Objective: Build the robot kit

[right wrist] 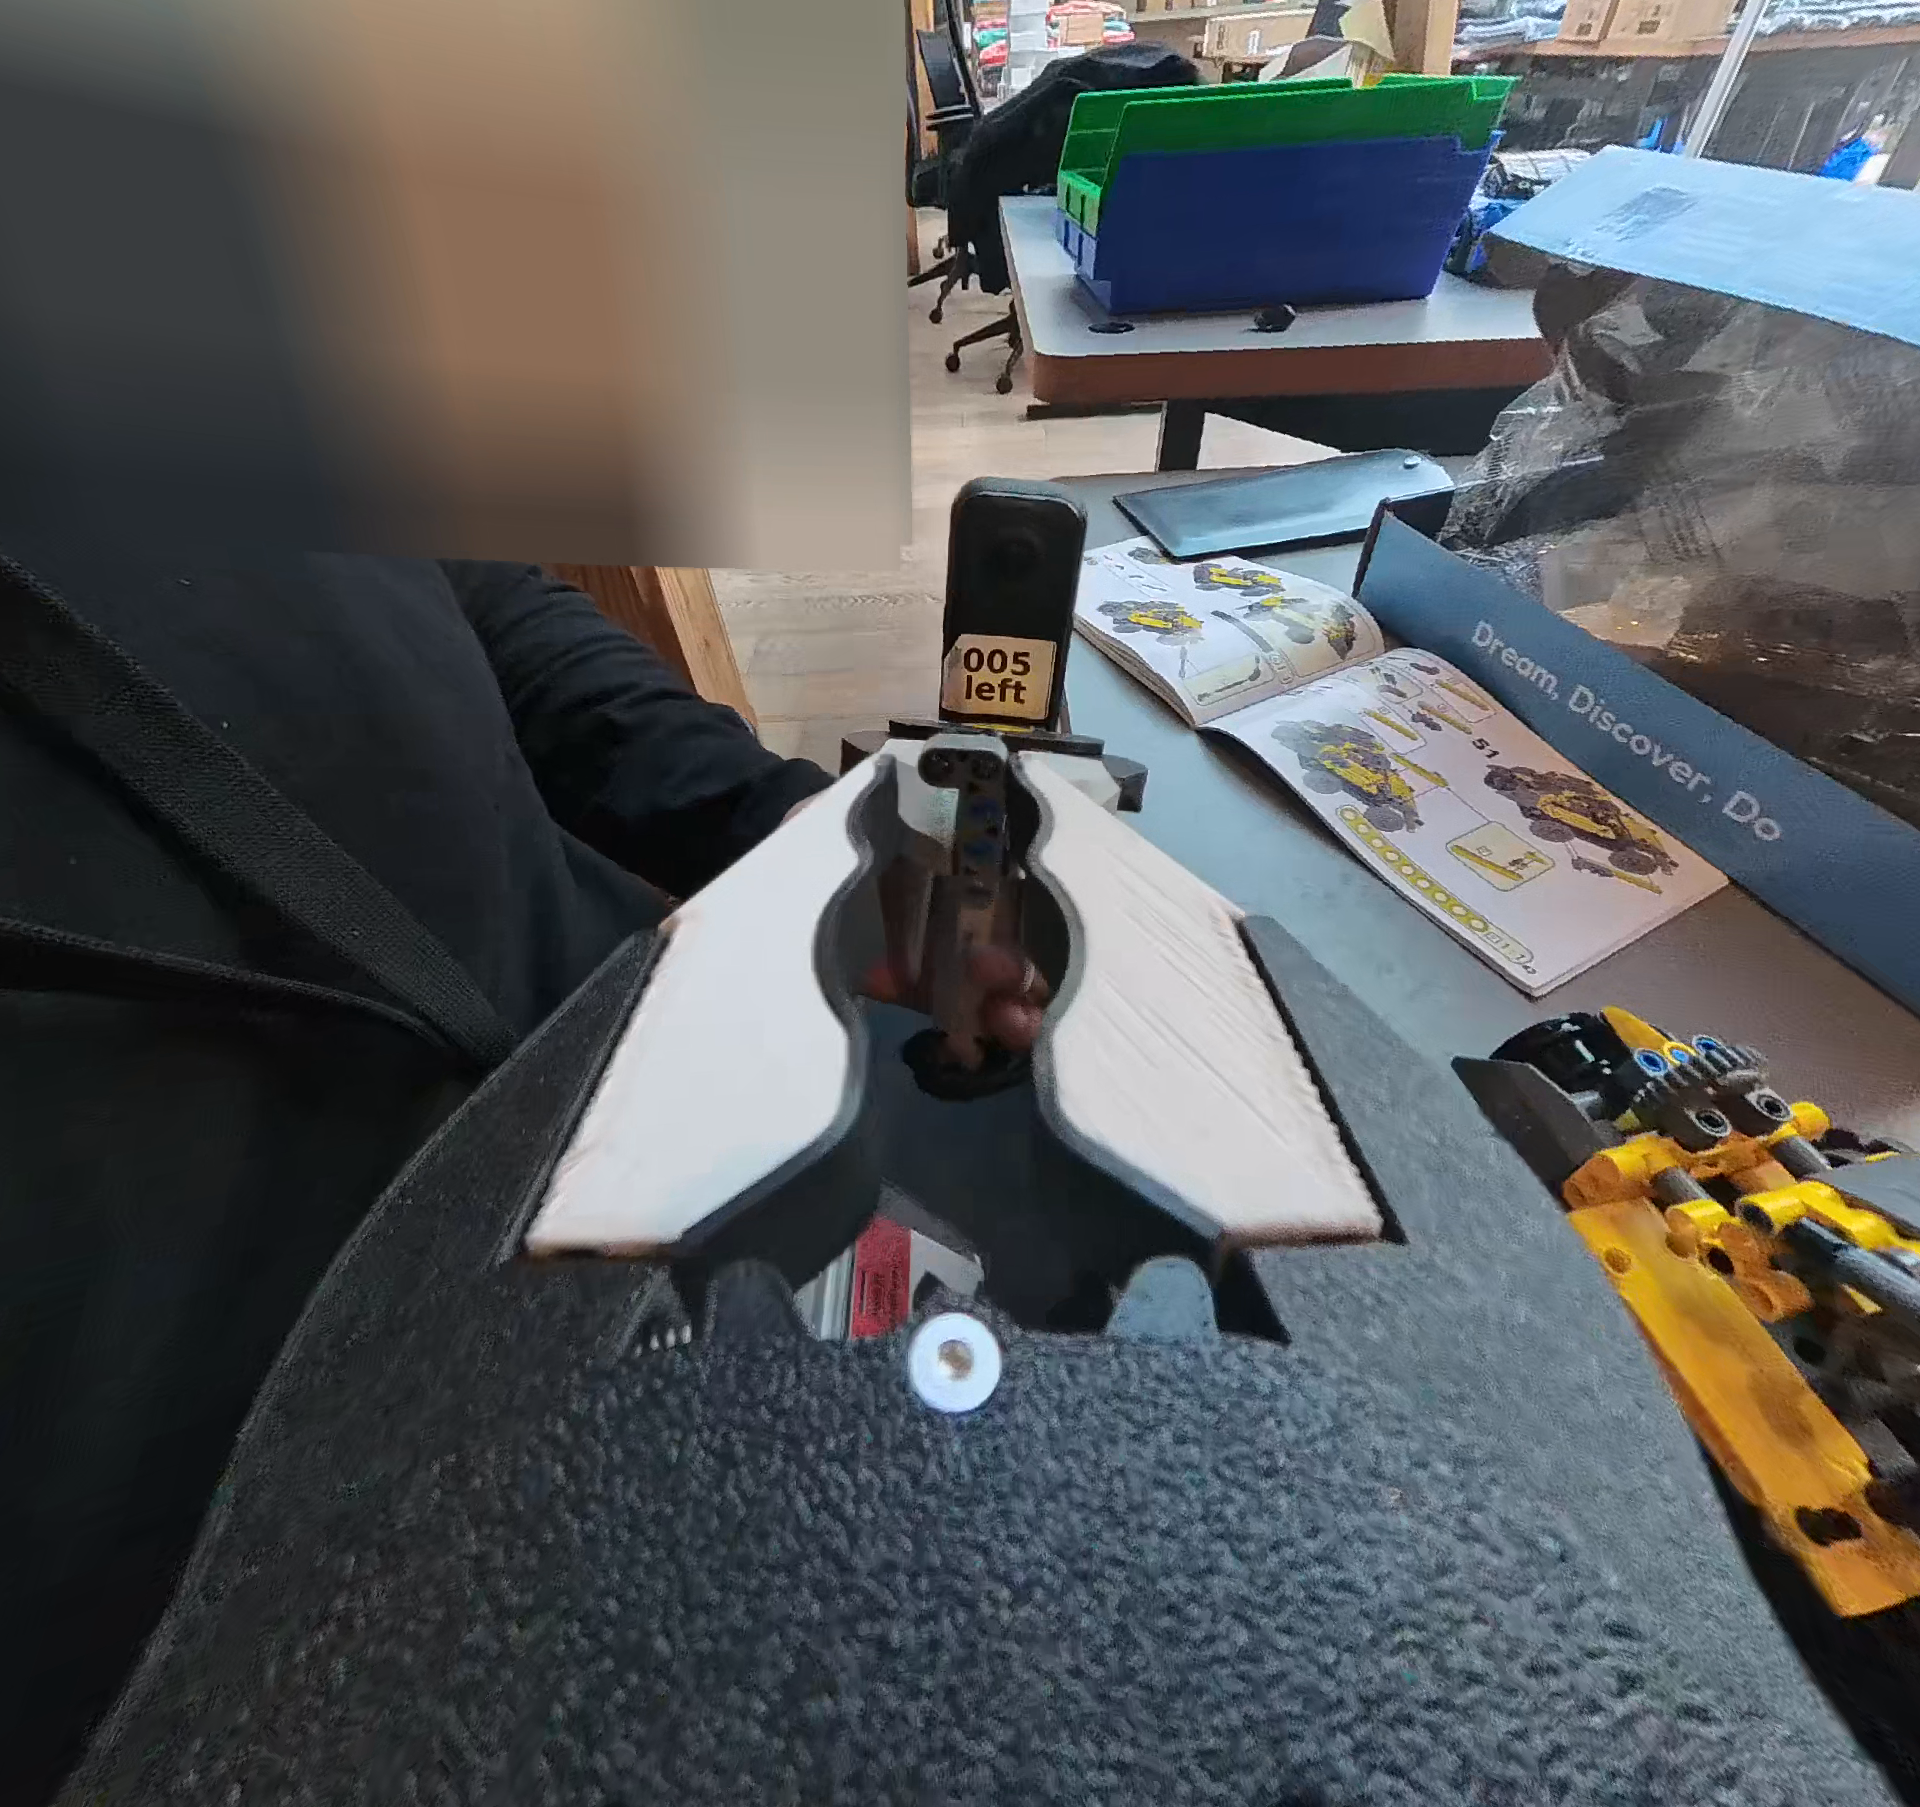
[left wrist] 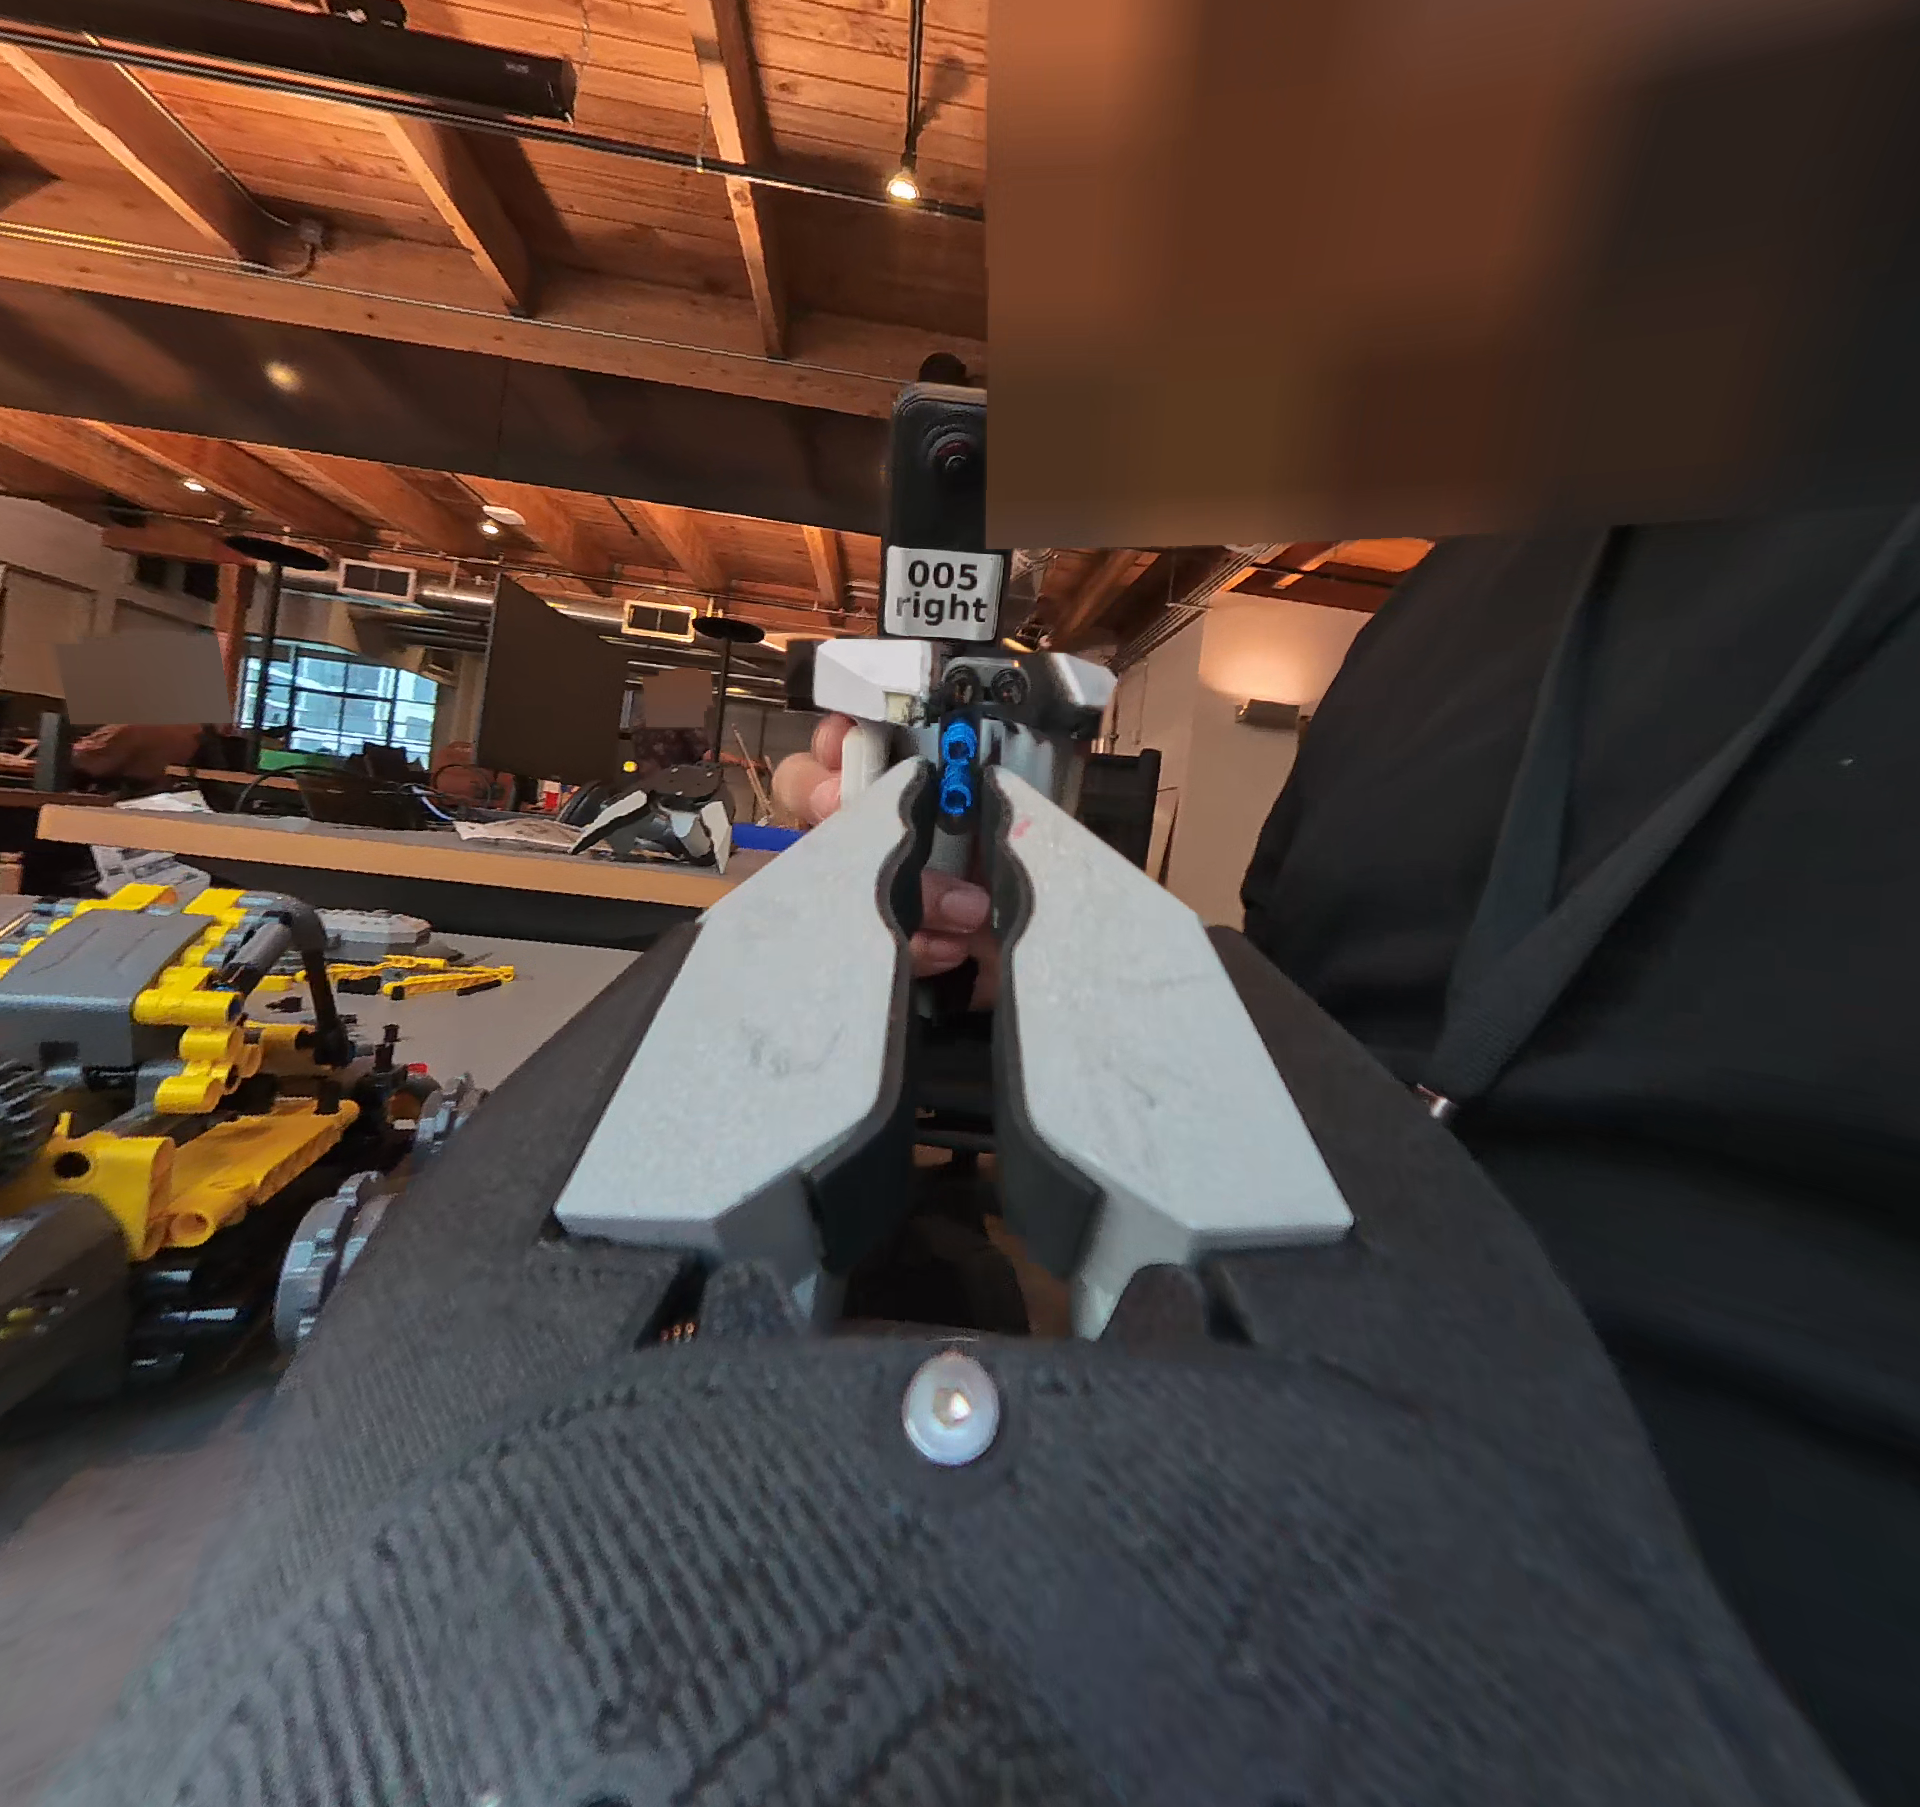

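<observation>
The toy beam (left wrist: 953,770) (right wrist: 977,838) is a slim grey-and-black strip with round holes, two blue pins and a black cross-piece at one end. It sits in mid-air at frame centre, between both claws. The left claw (left wrist: 953,791) is narrow, clamped on the pinned section. The right claw (right wrist: 961,770) is narrow, clamped on the cross-piece. A yellow toy vehicle (left wrist: 177,1082) (right wrist: 1714,1238) stands on the table (right wrist: 1299,874) at 4 o'clock in the right wrist view. An open booklet (right wrist: 1455,801) lies at 2 o'clock.
</observation>
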A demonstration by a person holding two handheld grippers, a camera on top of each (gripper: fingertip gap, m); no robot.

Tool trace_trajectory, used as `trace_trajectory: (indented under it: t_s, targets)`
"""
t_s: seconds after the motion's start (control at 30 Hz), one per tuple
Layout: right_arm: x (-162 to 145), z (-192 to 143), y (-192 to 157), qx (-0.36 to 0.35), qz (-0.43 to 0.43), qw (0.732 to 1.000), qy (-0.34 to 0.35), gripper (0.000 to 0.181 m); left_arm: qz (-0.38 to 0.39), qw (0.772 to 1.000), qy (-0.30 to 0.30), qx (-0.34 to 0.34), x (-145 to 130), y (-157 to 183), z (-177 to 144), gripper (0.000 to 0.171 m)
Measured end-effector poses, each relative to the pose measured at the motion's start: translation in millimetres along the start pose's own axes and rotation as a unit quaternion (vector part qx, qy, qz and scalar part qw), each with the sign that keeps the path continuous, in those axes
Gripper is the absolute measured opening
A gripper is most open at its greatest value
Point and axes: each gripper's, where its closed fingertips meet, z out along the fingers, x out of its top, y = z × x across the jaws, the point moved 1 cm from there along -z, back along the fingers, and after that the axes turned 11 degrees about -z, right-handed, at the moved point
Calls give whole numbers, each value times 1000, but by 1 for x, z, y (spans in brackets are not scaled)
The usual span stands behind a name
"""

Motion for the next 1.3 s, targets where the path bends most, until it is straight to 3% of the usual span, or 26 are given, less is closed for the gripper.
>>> trace_trajectory:
  t_s: [0.27, 0.4, 0.5, 0.6, 0.7, 0.77, 0.83, 0.97, 1.1, 1.3]
  targets:
    - [-2, -8, 6, -44, 25, 998, 29, 15, 28, 998, -37, 36, -4, -5, 5, 5]
    - [7, -28, 14, -63, 38, 995, 62, 16, 50, 990, -104, 83, -8, -20, -3, 3]
    - [-11, -60, 33, -119, 7, 993, -10, 16, 98, 962, -206, 150, -22, -41, -19, 8]
    - [-55, -116, 66, -198, 14, 969, -145, 16, 116, 925, -311, 186, -45, -53, -30, 16]
    - [-95, -157, 71, -207, 63, 949, -228, 16, 112, 882, -405, 214, -69, -67, -29, 30]
    - [-119, -166, 66, -198, 91, 942, -257, 16, 130, 859, -437, 234, -75, -80, -19, 31]
    - [-142, -171, 64, -201, 97, 932, -286, 16, 136, 850, -462, 215, -84, -86, -2, 26]
    - [-174, -190, 73, -224, 49, 904, -361, 16, 151, 829, -501, 199, -102, -106, 22, 23]
    - [-190, -201, 77, -208, -35, 868, -449, 16, 136, 797, -553, 200, -119, -128, 27, 31]
    - [-198, -199, 77, -176, -66, 871, -453, 23, 109, 767, -601, 197, -132, -145, 28, 32]
